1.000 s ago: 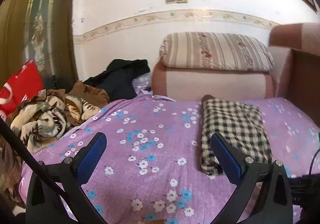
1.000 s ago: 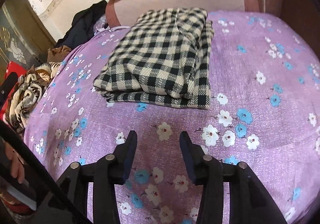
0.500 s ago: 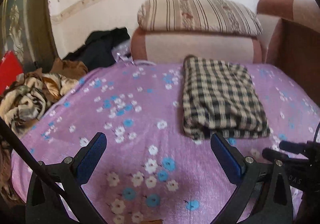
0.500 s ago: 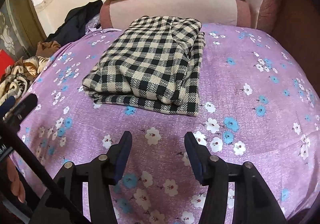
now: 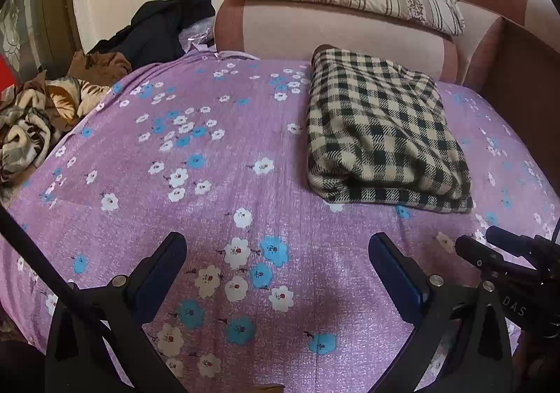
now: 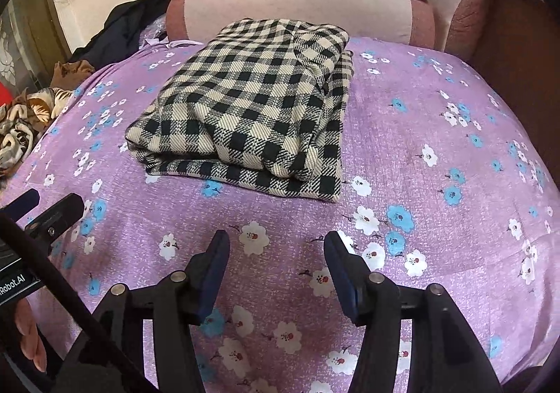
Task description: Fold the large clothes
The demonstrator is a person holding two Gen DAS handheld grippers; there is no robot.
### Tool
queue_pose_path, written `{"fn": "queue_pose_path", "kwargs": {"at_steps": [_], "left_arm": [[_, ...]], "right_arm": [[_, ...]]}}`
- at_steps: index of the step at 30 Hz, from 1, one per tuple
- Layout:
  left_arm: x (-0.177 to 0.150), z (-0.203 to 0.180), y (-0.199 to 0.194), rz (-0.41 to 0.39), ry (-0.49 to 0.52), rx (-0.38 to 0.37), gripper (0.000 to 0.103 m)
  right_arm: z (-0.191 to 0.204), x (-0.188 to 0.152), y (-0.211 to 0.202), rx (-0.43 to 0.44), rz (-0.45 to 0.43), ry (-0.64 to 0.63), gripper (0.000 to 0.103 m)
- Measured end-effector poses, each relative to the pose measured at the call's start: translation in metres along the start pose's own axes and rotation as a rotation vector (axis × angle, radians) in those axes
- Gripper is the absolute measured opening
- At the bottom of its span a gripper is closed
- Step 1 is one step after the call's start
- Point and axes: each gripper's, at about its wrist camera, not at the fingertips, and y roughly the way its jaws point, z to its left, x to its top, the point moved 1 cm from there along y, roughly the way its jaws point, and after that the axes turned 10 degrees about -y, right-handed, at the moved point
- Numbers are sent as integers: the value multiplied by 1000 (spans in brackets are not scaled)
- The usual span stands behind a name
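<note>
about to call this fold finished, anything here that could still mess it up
1. The checked garment is folded, but its near edge shows loose stacked layers; a one-sided grab could pull it apart.
2. Both grippers, left and right, hang open just above the floral sheet; closing low might pinch the sheet instead.
3. Unfolded clothes are heaped at the bed's left edge and may slide off.
</note>
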Motion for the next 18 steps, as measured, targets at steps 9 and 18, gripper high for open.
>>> {"fn": "queue_pose_path", "kwargs": {"at_steps": [9, 18], "left_arm": [[-1, 2, 4, 15, -2, -1, 103], [-3, 1, 7, 27, 10, 3, 103]], "right_arm": [[1, 0, 2, -32, 2, -12, 62], [3, -1, 4, -45, 10, -22, 64]]}}
